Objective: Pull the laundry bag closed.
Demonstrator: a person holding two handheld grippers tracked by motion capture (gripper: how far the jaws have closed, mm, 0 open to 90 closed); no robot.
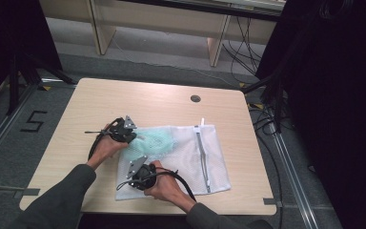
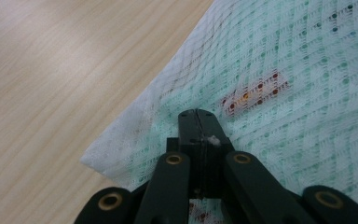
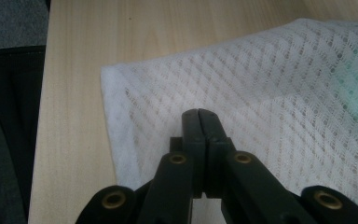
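Observation:
A white mesh laundry bag (image 1: 186, 157) lies flat on the wooden table (image 1: 147, 100), with a teal garment (image 1: 155, 142) inside its upper left part. My left gripper (image 1: 131, 137) is at the bag's far left corner. Its jaws are closed over the mesh bag (image 2: 307, 116), a white wisp of mesh caught between them, and the teal garment (image 2: 317, 56) with red dots shows through. My right gripper (image 1: 134, 175) is near the bag's front left corner, shut, tips over the mesh bag (image 3: 261, 93). Nothing shows between those jaws.
The bag's zipper (image 1: 202, 152) runs along its right side. A round cable hole (image 1: 195, 98) sits in the far part of the table. Bare wood (image 2: 51, 70) lies left of the bag. The table's near edge (image 3: 44, 116) is close to the right gripper.

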